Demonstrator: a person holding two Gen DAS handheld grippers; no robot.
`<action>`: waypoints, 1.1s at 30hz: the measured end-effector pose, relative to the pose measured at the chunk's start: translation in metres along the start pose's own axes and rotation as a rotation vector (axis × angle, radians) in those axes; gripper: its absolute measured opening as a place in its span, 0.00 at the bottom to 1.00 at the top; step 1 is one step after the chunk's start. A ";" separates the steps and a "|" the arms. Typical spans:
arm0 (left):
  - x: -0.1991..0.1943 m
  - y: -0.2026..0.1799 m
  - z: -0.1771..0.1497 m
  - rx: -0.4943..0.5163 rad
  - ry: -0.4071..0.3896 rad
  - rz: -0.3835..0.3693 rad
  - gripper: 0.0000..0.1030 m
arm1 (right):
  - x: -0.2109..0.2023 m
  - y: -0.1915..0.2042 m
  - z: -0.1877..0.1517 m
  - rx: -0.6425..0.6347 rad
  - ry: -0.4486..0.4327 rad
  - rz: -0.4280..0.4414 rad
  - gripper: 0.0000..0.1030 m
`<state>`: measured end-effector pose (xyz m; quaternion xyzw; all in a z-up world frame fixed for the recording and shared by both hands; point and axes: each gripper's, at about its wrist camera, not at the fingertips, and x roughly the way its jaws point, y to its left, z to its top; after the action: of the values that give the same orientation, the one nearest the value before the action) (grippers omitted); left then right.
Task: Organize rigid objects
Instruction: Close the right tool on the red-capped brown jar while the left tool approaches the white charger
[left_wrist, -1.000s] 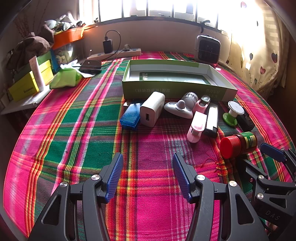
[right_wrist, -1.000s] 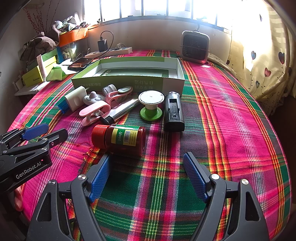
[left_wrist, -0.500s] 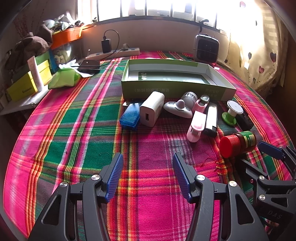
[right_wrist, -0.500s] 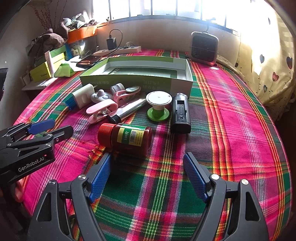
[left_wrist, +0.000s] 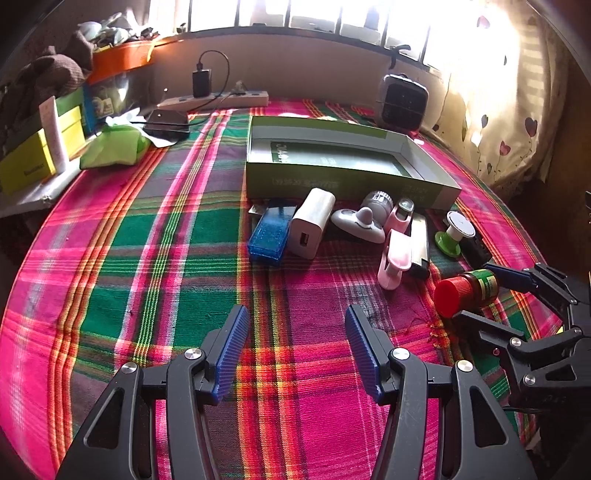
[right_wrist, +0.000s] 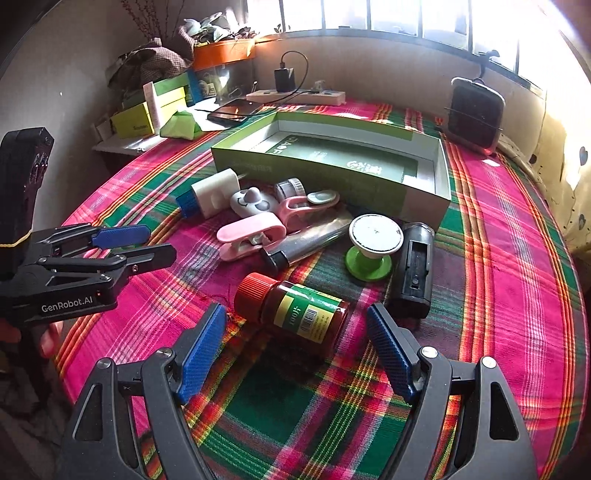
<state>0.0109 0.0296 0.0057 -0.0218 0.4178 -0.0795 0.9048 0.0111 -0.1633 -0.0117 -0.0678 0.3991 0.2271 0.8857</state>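
Both the left claw (left_wrist: 293, 349) and the right claw (right_wrist: 295, 349) hover low, fingers spread wide.

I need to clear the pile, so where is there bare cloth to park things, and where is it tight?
Bare plaid cloth lies left of the blue case, and also right of the black battery pack, toward the curtain. The green box is bare inside. It is crowded along the box's front wall, from the white charger to the red-capped bottle.

Small heater (left_wrist: 403, 101) and power strip (left_wrist: 218, 100) behind
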 end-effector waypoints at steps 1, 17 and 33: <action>0.001 0.000 0.001 0.004 0.001 0.001 0.53 | 0.001 0.001 0.000 -0.008 0.008 0.005 0.76; 0.010 0.019 0.016 -0.020 0.024 -0.001 0.53 | -0.001 0.008 0.000 -0.105 0.048 0.020 0.64; 0.010 0.023 0.027 -0.012 0.021 -0.017 0.53 | -0.012 0.010 0.008 -0.190 0.018 0.003 0.45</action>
<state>0.0405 0.0500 0.0132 -0.0297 0.4275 -0.0849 0.8995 0.0049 -0.1560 0.0028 -0.1530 0.3838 0.2649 0.8713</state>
